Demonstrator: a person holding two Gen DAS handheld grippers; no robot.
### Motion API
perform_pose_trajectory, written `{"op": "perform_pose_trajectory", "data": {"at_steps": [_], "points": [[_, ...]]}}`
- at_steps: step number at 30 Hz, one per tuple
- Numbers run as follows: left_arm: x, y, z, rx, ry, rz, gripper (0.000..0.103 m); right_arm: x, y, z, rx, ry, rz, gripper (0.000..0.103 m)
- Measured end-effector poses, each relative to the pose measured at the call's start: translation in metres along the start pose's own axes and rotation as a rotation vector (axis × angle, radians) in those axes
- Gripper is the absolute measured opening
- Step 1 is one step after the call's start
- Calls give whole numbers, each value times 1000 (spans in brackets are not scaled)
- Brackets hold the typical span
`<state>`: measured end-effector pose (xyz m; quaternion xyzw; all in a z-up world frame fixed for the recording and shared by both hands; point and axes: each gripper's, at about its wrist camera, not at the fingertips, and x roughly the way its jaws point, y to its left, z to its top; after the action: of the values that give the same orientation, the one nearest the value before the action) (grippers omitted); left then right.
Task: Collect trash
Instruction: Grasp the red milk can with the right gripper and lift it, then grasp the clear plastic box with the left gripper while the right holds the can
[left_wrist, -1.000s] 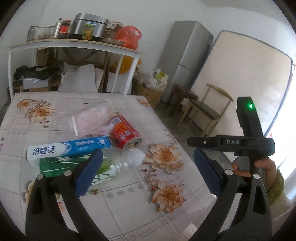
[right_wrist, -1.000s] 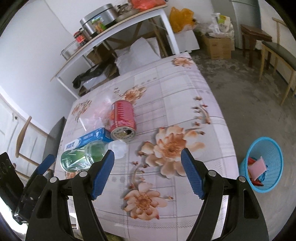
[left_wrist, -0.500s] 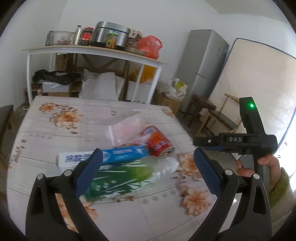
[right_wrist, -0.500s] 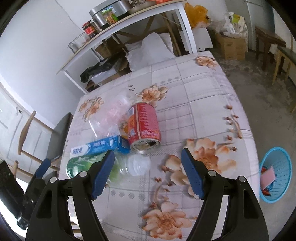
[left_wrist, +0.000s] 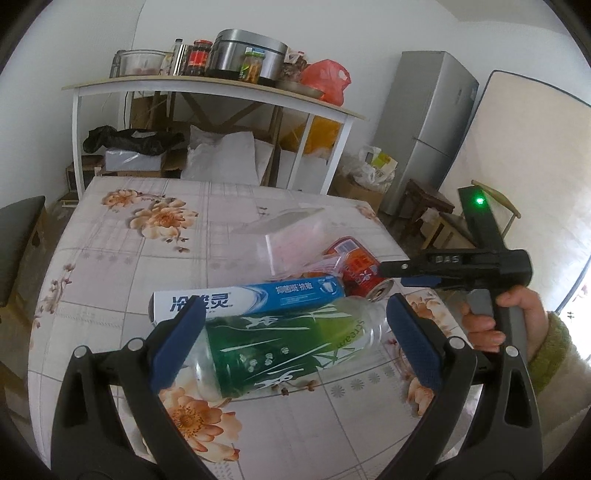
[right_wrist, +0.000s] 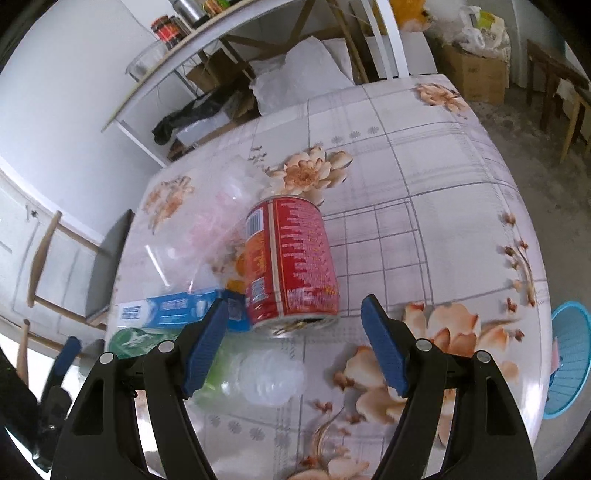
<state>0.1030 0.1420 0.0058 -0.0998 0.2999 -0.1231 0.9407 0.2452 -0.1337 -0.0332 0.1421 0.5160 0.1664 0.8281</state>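
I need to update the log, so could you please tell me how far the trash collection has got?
Done: the blue basket already holds some scraps. In hand: nothing; the left gripper frames the bottle, the right gripper nears the can, both open. Left: bottle, can, toothpaste box and plastic bag.

Trash sits clustered at the near right of the floral-cloth table (left_wrist: 110, 258): green-labelled clear plastic bottle (left_wrist: 280, 343), blue toothpaste box (left_wrist: 251, 299), red tin can (right_wrist: 291, 266) and clear plastic bag (left_wrist: 291, 240), all touching. Far and left parts of the cloth lie bare. Right tool (left_wrist: 410, 275) blocks the can's right side. Blue plastic basket (right_wrist: 569, 354) on the floor right.
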Motion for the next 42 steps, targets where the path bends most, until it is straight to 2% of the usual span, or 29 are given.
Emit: {"op": "perform_pose_trajectory", "data": {"at_steps": [10, 12, 15, 37, 42], "points": [[5, 6, 1, -7, 12, 3, 94, 30, 6, 4, -40, 22, -42, 72], [5, 7, 2, -8, 14, 5, 94, 32, 5, 4, -38, 18, -49, 67], [5, 7, 1, -9, 14, 6, 94, 32, 2, 3, -30, 13, -51, 65], [5, 0, 1, 10, 17, -6, 94, -25, 1, -4, -141, -106, -297, 64], [5, 3, 14, 2, 44, -31, 94, -30, 2, -3, -157, -119, -334, 64]]}}
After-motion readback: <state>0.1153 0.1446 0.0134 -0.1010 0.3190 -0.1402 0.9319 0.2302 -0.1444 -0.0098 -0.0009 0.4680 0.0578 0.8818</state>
